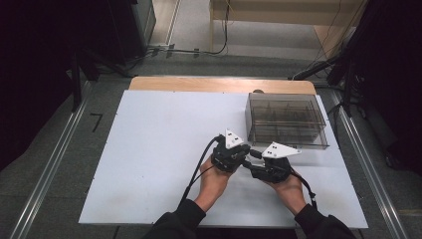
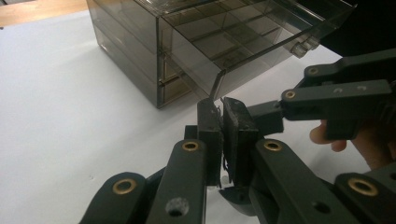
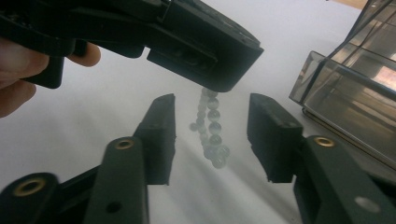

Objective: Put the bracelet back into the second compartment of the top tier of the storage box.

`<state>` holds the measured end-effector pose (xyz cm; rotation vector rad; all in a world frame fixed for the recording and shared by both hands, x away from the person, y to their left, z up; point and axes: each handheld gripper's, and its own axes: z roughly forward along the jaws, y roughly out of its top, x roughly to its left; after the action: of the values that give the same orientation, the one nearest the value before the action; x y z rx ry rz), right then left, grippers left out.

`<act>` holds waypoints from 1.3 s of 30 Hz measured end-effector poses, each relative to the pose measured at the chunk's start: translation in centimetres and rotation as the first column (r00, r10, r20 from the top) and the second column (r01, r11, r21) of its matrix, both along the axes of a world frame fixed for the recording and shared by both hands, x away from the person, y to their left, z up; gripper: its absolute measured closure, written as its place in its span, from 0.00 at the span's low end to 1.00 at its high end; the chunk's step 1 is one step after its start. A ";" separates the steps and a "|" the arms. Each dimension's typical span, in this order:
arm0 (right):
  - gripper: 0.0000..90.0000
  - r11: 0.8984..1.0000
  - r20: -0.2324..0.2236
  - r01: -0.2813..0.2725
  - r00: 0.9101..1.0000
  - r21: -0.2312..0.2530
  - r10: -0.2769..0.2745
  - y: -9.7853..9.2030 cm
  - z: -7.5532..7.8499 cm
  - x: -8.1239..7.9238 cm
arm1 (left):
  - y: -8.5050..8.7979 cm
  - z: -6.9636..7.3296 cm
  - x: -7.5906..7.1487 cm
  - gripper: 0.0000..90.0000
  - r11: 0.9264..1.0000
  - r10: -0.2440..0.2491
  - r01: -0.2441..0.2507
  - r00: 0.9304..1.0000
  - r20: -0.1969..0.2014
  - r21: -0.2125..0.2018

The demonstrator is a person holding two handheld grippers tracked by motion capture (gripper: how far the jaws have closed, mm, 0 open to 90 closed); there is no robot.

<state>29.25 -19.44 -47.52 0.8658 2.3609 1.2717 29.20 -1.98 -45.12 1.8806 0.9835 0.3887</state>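
A short string of pale, translucent beads [image 3: 209, 122] hangs from the tips of my left gripper [image 2: 222, 105], whose jaws are shut on its upper end. In the right gripper view that gripper crosses the top of the picture. My right gripper [image 3: 212, 105] is level with the beads. Its jaws stand open on either side of the strand, and the pads are clear of it. In the high view the left gripper [image 1: 247, 151] and the right gripper [image 1: 252, 166] meet tip to tip, just in front of a smoky clear drawer box [image 1: 286, 119].
The drawer box [image 2: 154, 46] has compartments, and its top drawer [image 2: 243, 37] is pulled out toward the grippers. Its corner [image 3: 350, 93] is close on the right. Everything is on a white board [image 1: 164, 149] over a wooden table. Cables and dark stands surround the table.
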 end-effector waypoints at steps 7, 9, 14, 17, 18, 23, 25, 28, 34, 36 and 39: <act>0.83 1.000 -0.001 -0.020 1.000 -0.012 0.020 0.1 0.0 0.1 | 0.0 0.0 0.0 0.96 1.000 -0.003 0.003 1.000 0.001 -0.001; 0.87 1.000 -0.001 -0.027 1.000 -0.012 0.027 0.0 0.1 0.1 | 0.0 0.0 0.0 0.97 1.000 -0.004 0.004 1.000 0.000 -0.001; 0.91 1.000 -0.002 -0.022 1.000 -0.011 0.022 -0.1 0.2 0.1 | -0.1 0.0 -0.1 0.96 1.000 -0.013 0.013 1.000 -0.001 -0.012; 0.91 1.000 -0.002 -0.023 1.000 -0.011 0.023 -0.2 0.3 0.1 | 0.0 0.0 0.0 0.95 1.000 -0.017 0.017 1.000 -0.008 -0.022; 0.91 1.000 -0.001 -0.021 1.000 -0.008 0.021 -0.2 0.3 0.1 | 0.1 0.1 0.0 0.95 1.000 -0.015 0.015 1.000 -0.009 -0.025; 0.91 1.000 0.003 -0.022 1.000 -0.005 0.022 -0.3 0.5 0.1 | 0.4 0.3 -0.1 0.87 0.999 -0.009 0.009 1.000 0.003 -0.034; 0.91 1.000 0.006 -0.020 1.000 -0.001 0.020 -0.4 0.7 0.0 | 0.6 0.4 -0.1 0.79 0.999 -0.006 0.006 1.000 0.005 -0.037; 0.91 1.000 0.016 -0.022 1.000 0.002 0.022 -0.5 0.8 0.0 | 0.9 0.6 -0.1 0.65 0.999 0.008 -0.007 1.000 0.012 -0.034; 0.91 1.000 0.014 -0.014 1.000 0.020 0.014 -0.8 1.2 0.0 | 1.5 0.7 -0.2 0.41 0.998 0.062 -0.061 0.997 0.047 -0.027; 0.91 1.000 0.016 -0.009 1.000 0.025 0.009 -1.0 1.4 0.0 | 1.7 0.8 -0.2 0.38 0.997 0.074 -0.073 0.996 0.051 -0.024; 0.91 0.999 0.028 0.001 1.000 0.047 -0.003 -1.5 2.0 -0.1 | 1.9 0.9 -0.1 0.26 0.995 0.095 -0.094 0.994 0.056 -0.025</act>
<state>29.16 -20.96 -45.51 0.8586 2.3167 1.3348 29.07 -0.08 -44.26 1.7978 1.0373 0.4828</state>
